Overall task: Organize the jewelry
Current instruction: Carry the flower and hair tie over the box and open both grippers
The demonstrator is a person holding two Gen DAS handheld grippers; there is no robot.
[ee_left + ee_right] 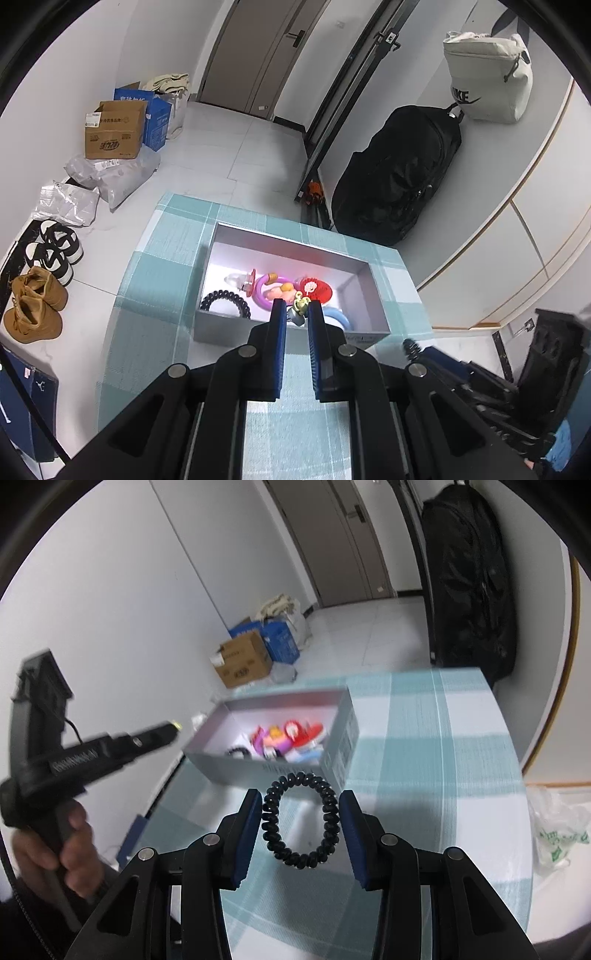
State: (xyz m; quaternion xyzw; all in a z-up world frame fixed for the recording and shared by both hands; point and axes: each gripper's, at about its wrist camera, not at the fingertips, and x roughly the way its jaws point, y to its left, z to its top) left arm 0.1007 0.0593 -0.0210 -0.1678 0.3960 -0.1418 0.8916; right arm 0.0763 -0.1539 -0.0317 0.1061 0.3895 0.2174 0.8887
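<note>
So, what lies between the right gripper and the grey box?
In the right wrist view, only the black spiral tie the right gripper holds, above bare checked cloth.

Each hand-held gripper (295, 308) was matte black plastic, its two fingers (248, 834) lined with ribbed blue pads and pinned by round silver screws. At nine o'clock in the right wrist view, the other unit (blurred) bore pale lettering and a thin black cable.
</note>
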